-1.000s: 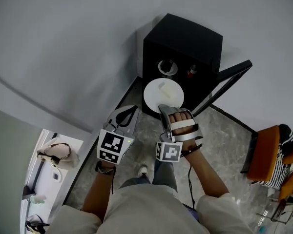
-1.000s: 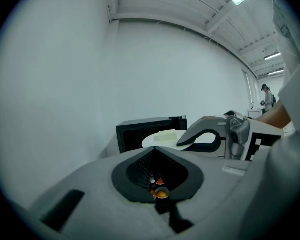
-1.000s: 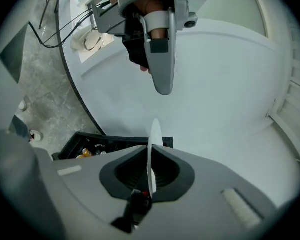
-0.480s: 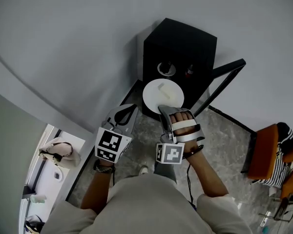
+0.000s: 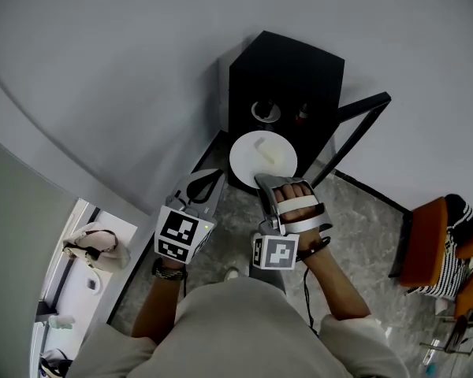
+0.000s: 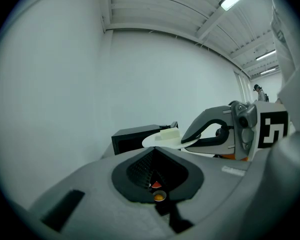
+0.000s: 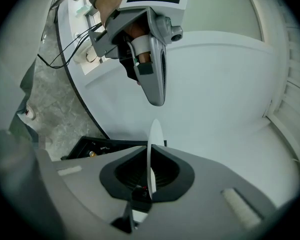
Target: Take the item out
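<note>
The right gripper [image 5: 262, 181] has its jaws clamped on the near rim of a white plate [image 5: 251, 164]. In the right gripper view this plate shows edge-on between the two jaws. The plate lies level in the air, just in front of a black box-shaped appliance [image 5: 288, 65], and it carries a pale block [image 5: 267, 150] on its far part. The door [image 5: 355, 126] of the appliance stands open at the right. The left gripper [image 5: 202, 179] is to the left of the plate, near it but apart, with its jaws together and nothing between them. Below is a grey stone floor [image 5: 363, 211], and an orange chair [image 5: 426, 242] stands at the far right.
</note>
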Tool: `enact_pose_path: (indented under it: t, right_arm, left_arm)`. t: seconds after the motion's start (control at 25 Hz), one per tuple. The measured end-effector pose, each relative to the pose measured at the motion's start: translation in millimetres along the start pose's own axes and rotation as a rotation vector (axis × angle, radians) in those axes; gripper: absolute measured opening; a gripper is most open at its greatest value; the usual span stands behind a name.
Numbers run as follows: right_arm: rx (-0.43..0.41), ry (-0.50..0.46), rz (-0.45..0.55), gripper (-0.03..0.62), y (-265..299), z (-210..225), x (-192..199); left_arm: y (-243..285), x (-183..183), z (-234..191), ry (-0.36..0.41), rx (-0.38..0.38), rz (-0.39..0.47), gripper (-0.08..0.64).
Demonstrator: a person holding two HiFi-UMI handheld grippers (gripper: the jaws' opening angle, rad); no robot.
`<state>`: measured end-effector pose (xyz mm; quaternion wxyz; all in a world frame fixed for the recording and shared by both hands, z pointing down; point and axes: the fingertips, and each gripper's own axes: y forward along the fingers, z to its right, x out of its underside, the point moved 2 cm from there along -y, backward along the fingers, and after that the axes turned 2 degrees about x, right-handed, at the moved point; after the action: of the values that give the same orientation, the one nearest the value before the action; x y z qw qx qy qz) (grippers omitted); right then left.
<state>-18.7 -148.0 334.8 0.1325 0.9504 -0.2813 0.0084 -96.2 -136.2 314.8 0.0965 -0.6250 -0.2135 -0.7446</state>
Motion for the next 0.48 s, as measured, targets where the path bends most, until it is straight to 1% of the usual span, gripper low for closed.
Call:
enact_pose_path:
  t: [0.48]
  right_arm:
    - [0.014,-0.016,-0.010,0.026,0.0,2.2,6.0]
  left_arm:
    - [0.9,-2.1,4.6,0.015,-0.002,0.000,0.005]
